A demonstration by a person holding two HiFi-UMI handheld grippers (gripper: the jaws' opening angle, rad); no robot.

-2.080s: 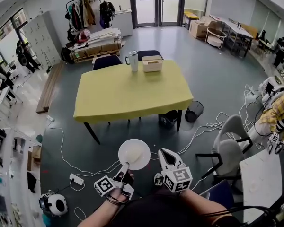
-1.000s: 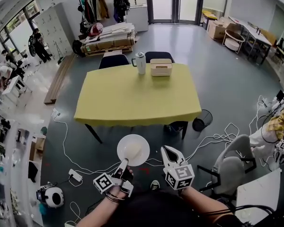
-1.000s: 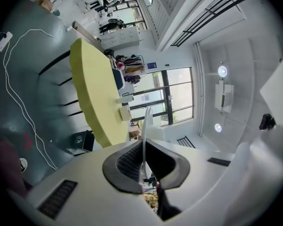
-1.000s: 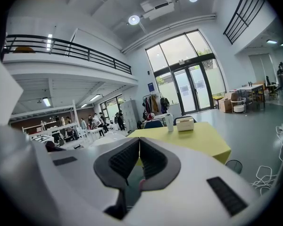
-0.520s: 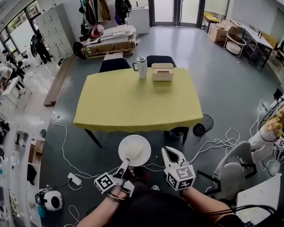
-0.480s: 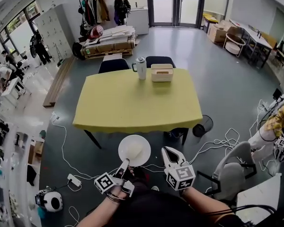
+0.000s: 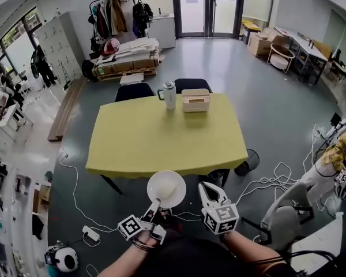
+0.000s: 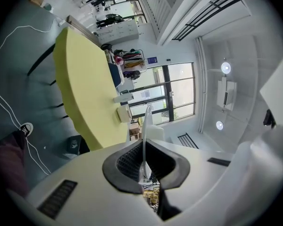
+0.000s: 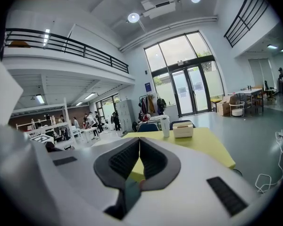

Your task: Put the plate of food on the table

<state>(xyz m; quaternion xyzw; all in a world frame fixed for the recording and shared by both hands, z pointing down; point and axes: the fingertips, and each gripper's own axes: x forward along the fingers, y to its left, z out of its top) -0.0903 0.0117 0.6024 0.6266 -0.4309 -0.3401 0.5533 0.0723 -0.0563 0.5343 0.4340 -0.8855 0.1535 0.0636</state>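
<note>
A white plate (image 7: 166, 189) with a pale mound of food hangs level just in front of the near edge of the yellow table (image 7: 132, 143). My left gripper (image 7: 154, 204) is shut on the plate's near rim. In the left gripper view the plate (image 8: 144, 126) shows edge-on between the pads, with the table (image 8: 80, 79) ahead. My right gripper (image 7: 205, 187) is beside the plate, to its right, shut and holding nothing. In the right gripper view its jaws (image 9: 139, 141) are closed together, pointing at the table (image 9: 203, 142).
At the table's far edge stand a white thermos (image 7: 169, 94) and a pale box (image 7: 196, 100); two dark chairs (image 7: 134, 90) are behind. A black bin (image 7: 242, 168), loose cables (image 7: 75, 189) and a power strip (image 7: 92, 233) lie on the floor. A white chair (image 7: 285, 218) is at right.
The table has come closer and the plate now hangs at its near edge. The left gripper still holds the plate; the right gripper stays shut beside it.
</note>
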